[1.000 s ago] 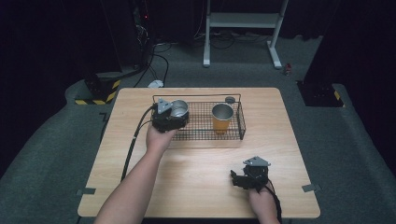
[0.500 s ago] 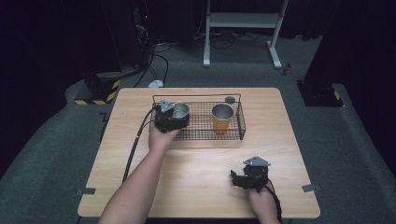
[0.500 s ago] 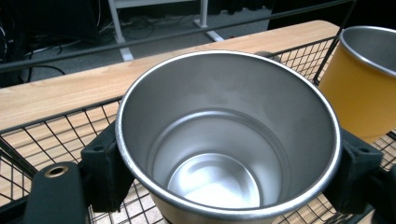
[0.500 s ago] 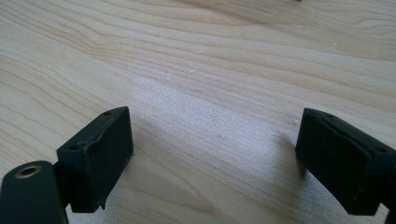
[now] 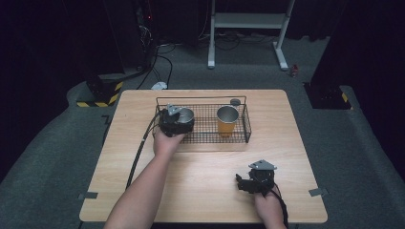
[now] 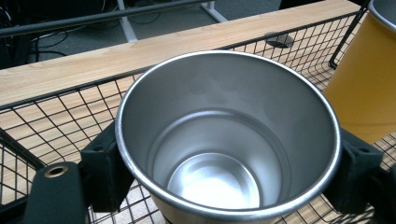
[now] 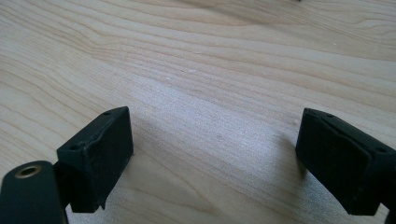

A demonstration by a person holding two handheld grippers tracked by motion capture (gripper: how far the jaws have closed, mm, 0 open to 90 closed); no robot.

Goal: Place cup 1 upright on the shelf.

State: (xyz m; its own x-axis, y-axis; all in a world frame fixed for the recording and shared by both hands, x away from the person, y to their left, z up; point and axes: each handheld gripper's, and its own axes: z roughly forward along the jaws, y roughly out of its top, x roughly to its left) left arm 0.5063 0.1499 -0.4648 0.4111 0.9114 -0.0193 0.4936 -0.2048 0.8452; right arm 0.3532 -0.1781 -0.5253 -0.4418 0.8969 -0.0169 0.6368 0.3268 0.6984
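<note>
The left gripper [image 5: 179, 119] clamps the shiny steel cup [image 6: 228, 140] between its pads, inside the black wire basket [image 5: 247, 125], beside an orange cup [image 5: 227, 120]. The right gripper [image 7: 215, 154] rests with jaws spread wide, released, on the wooden tabletop [image 5: 200, 181].

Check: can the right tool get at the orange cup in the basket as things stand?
Probably yes: the right tool is open and empty, the orange cup stands upright with open top, bare table between; only the wire basket wall to clear.
</note>
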